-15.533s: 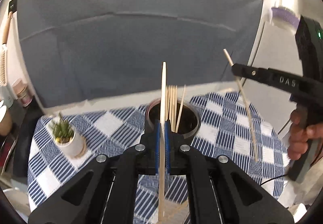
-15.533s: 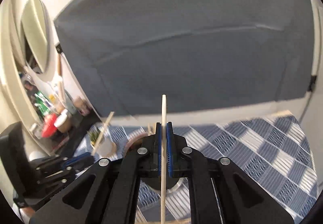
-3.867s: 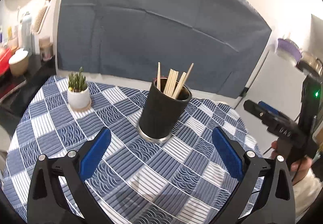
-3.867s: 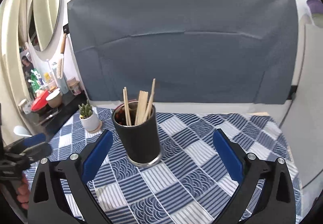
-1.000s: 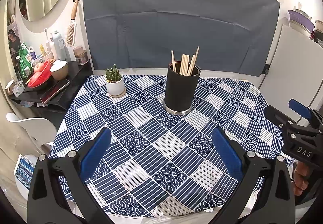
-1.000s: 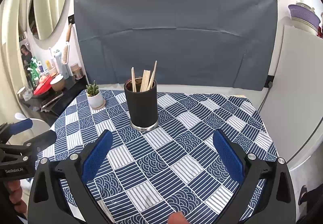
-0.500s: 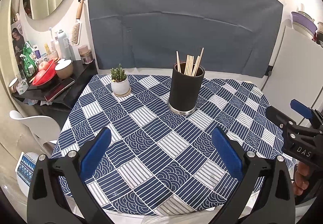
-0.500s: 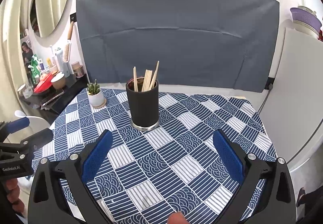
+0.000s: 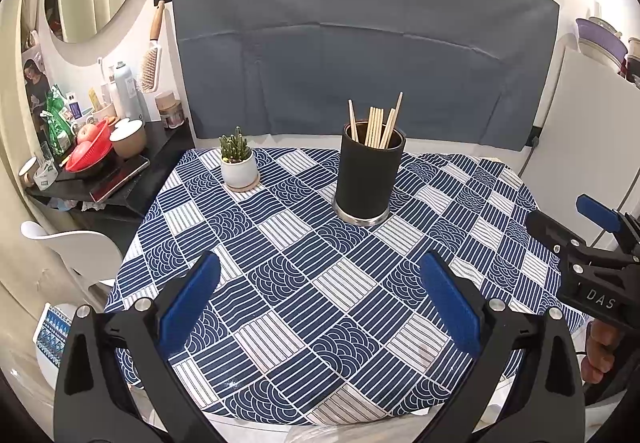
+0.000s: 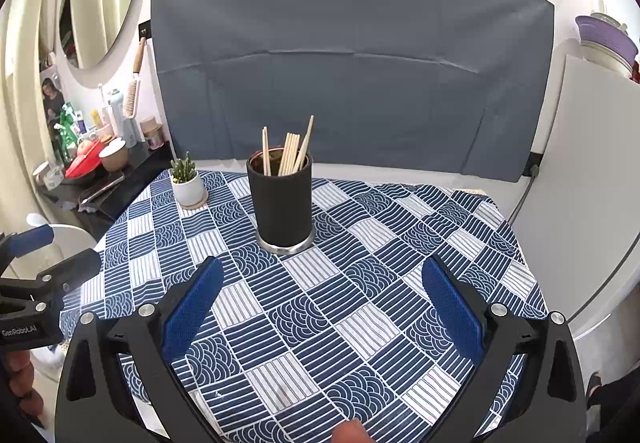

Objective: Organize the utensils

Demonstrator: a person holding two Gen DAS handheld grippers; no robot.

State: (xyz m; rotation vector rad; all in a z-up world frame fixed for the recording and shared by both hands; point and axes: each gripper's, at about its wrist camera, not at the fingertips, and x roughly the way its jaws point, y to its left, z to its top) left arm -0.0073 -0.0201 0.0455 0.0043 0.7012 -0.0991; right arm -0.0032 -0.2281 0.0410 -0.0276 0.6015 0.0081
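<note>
- Left wrist view: wooden chopsticks (image 9: 378, 123) standing bunched in a black cylindrical holder (image 9: 369, 175), upright on the far middle of the checked tablecloth (image 9: 320, 283).
- No loose utensil visible anywhere on the cloth in either view; judged from that, sorting looks finished or very nearly so, with nothing plainly left to collect.
- Left gripper (image 9: 320, 297) spread wide, blue pads well apart, holding nothing; holder far ahead of it and a little right of the gap's centre line, well apart from both fingers.
- Right wrist view: right gripper (image 10: 318, 301) likewise wide open and empty; holder (image 10: 282, 199) far ahead and slightly left of the gap, chopsticks (image 10: 290, 149) leaning at mixed angles inside.
- Both grippers held at the near edge of the table, clear of the holder.
- Small potted plant (image 9: 237, 159) on a coaster, left of the holder, near but not touching.
- Cluttered dark side shelf (image 9: 100, 179) beyond the table's left edge; no part in the task, as far as can be judged.
</note>
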